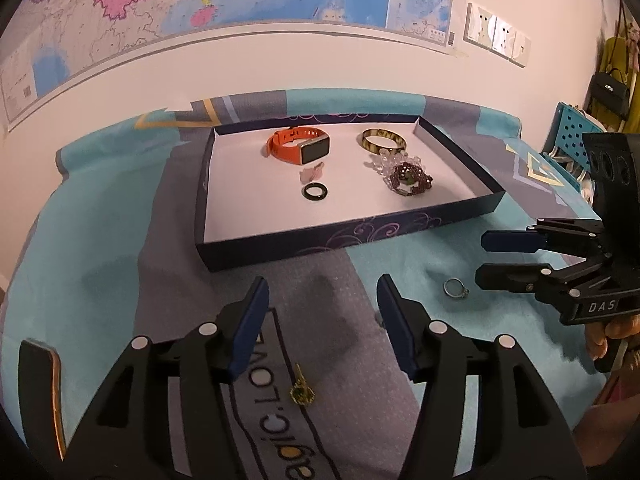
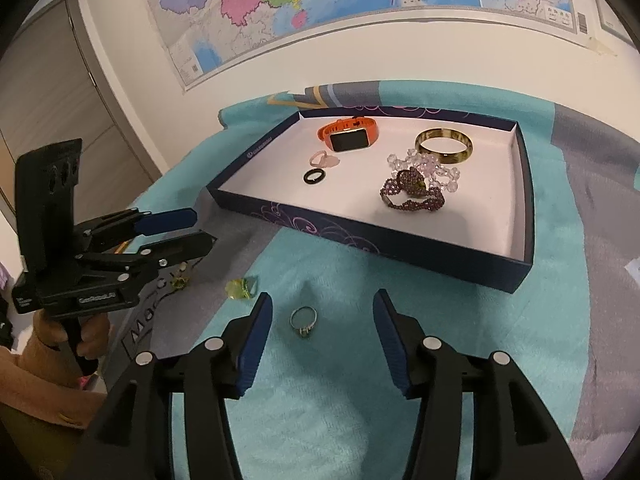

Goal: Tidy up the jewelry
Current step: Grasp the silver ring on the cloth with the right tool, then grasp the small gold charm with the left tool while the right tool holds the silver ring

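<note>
Both tools hang over the cloth-covered surface (image 2: 400,288) in front of the tray (image 2: 400,240), and neither carries anything. The right gripper (image 2: 320,344) has its fingers spread apart with a silver ring (image 2: 304,321) lying on the teal cloth between and just ahead of them, untouched. The left gripper (image 1: 322,328) is likewise released, and a small gold-and-green piece (image 1: 301,390) rests on the grey band of the cloth between its fingers.

The tray already holds an orange watch (image 2: 348,134), a bangle (image 2: 444,146), a clear bead bracelet (image 2: 428,166), a dark purple beaded bracelet (image 2: 412,194), a black ring (image 2: 315,176) and a pink piece (image 2: 324,159). So I judge this a pick-up step for the last loose items, with 1 yellow-green piece (image 2: 241,287) also waiting on the cloth. Next, each tool must drop lower and pinch something thin lying flat on soft fabric, which may snag.

Behind, a large map (image 2: 320,4) covers the wall, with sockets (image 1: 496,34) to one side.
</note>
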